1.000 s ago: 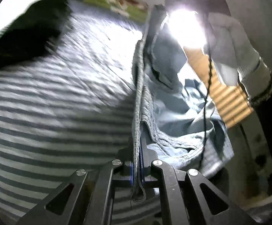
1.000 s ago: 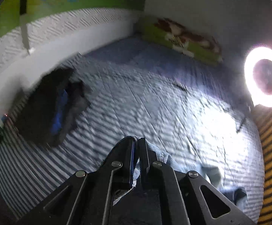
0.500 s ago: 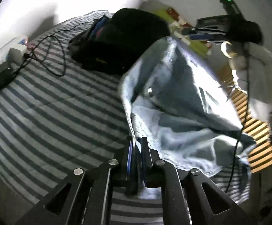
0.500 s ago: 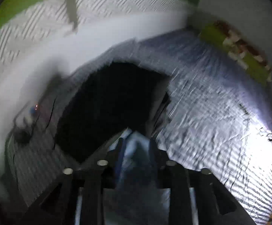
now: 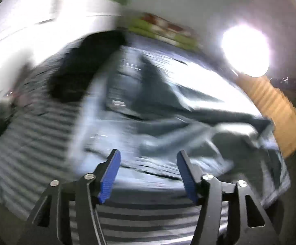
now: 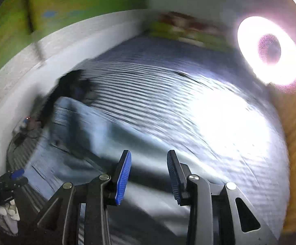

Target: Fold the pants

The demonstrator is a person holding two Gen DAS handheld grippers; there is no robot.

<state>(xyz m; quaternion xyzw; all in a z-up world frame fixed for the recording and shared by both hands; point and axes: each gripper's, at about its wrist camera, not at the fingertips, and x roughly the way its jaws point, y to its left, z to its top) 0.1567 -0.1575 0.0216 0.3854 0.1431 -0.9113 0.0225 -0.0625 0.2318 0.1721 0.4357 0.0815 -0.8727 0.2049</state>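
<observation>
Light blue denim pants [image 5: 164,122] lie spread and rumpled on the striped bed cover [image 5: 35,143], blurred by motion. My left gripper [image 5: 148,159] hovers just above their near edge, open, with nothing between its blue pads [image 5: 110,175]. In the right wrist view the pants [image 6: 82,134] lie at lower left on the striped cover [image 6: 178,106]. My right gripper [image 6: 149,161] is open over their right edge and holds nothing. The left gripper's body and a gloved hand [image 6: 7,214] show at the bottom left of that view.
A black heap of clothes [image 5: 82,67] lies at the far left of the bed, near the white wall [image 6: 25,65]. A ring light [image 6: 270,49] glares at the right. A green patterned pillow [image 5: 164,30] sits at the far end. Cables and a power strip [image 6: 25,126] rest by the wall.
Both grippers were shut on the pants and carried them in the air; now both have opened and the pants lie dropped on the bed.
</observation>
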